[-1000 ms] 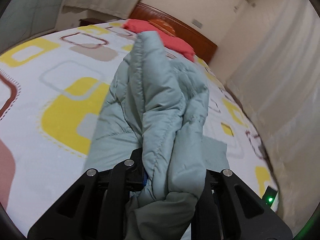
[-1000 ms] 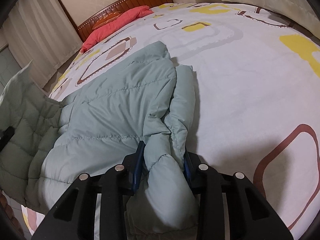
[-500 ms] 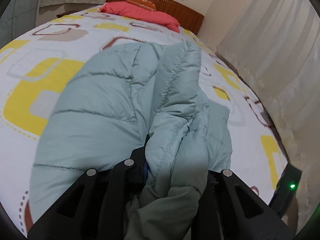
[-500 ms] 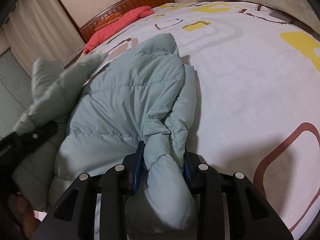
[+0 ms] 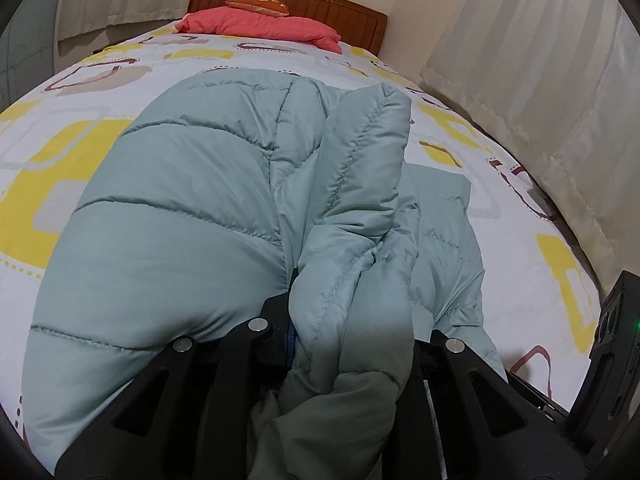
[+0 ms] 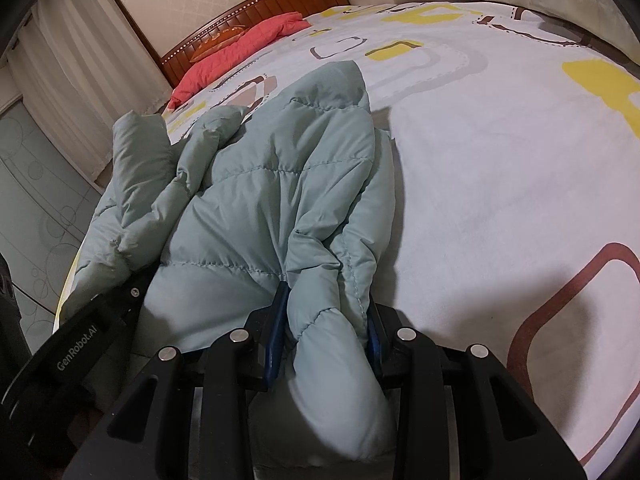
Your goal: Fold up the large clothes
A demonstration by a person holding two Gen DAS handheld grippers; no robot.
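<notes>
A pale green quilted down jacket (image 5: 180, 208) lies on the bed, folded lengthwise over itself. My left gripper (image 5: 352, 320) is shut on a bunched fold of the jacket, which hangs over and hides its fingertips. In the right wrist view the same jacket (image 6: 256, 200) spreads ahead, and my right gripper (image 6: 326, 316) is shut on a puffy edge of it, blue pads (image 6: 278, 320) pressing both sides. The left gripper (image 6: 100, 320) shows at that view's left edge, with jacket cloth bunched above it. The right gripper's body (image 5: 612, 340) shows at the left wrist view's right edge.
The bed sheet (image 6: 500, 168) is white with yellow and brown rounded squares. A red pillow (image 5: 260, 26) and a wooden headboard (image 5: 320, 0) are at the far end. Curtains (image 5: 540, 60) hang along one side, a glass wardrobe door (image 6: 36, 208) along the other.
My left gripper carried its raised part of the jacket across and down, laying it flatter over the rest. The right gripper kept still with its hold.
</notes>
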